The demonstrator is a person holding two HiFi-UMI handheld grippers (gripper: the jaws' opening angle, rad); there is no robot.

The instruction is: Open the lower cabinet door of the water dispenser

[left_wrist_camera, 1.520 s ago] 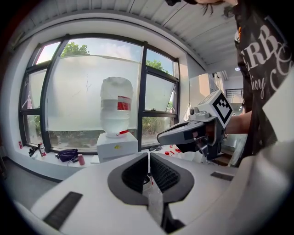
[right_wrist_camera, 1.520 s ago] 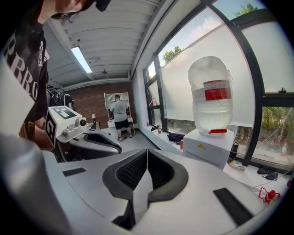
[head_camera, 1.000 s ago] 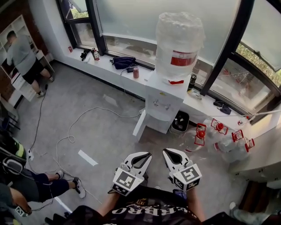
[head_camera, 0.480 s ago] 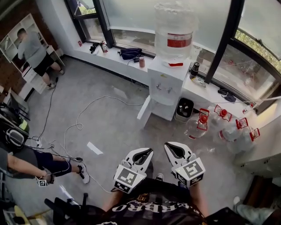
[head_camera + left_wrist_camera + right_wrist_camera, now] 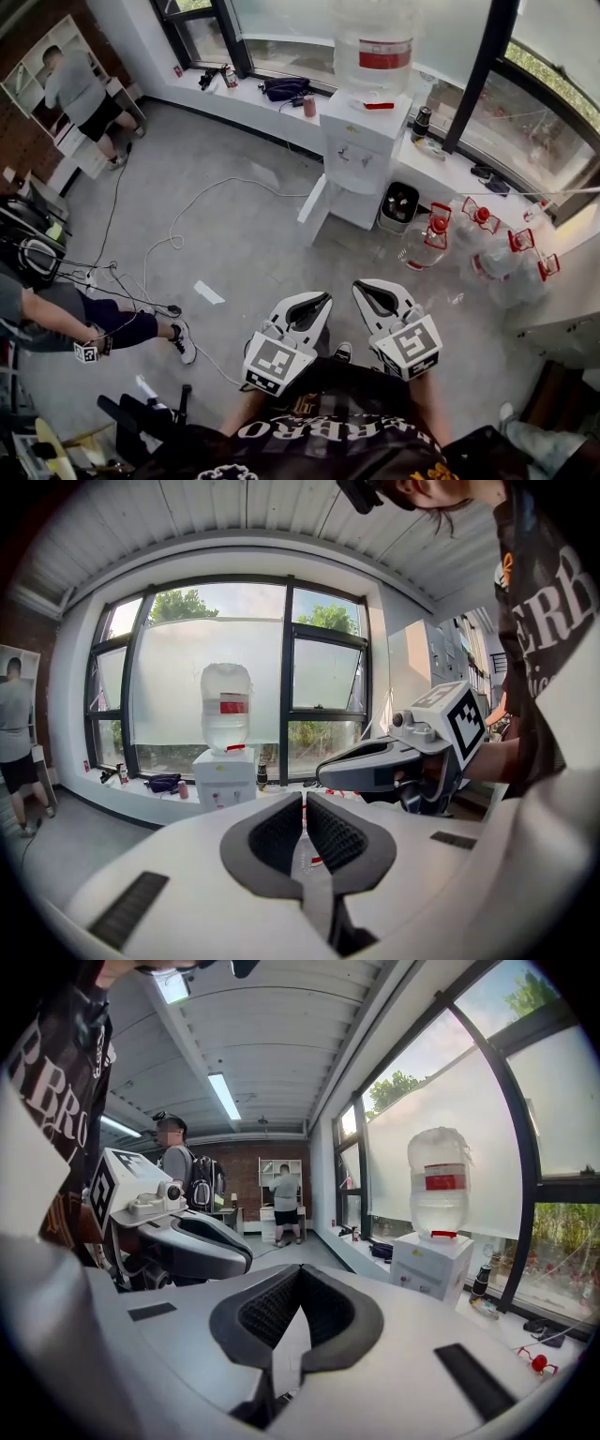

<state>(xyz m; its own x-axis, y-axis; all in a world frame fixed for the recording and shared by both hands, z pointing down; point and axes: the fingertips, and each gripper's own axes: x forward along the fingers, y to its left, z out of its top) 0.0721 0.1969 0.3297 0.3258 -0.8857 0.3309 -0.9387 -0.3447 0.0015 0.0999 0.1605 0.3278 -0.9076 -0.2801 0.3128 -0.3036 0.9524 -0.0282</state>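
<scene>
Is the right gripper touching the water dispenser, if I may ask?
Apart: the head view shows bare floor between the right gripper and the water dispenser.

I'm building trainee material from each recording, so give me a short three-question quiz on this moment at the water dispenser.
1. True or false: the left gripper and the right gripper both have their fingers together with nothing between them.
2. What stands on top of the water dispenser? A) a large water bottle B) a black bag C) a red can
3. In the head view, is the lower cabinet door shut or swung open?

Key: 1 true; 2 A; 3 swung open, toward the dispenser's left in that view.
</scene>
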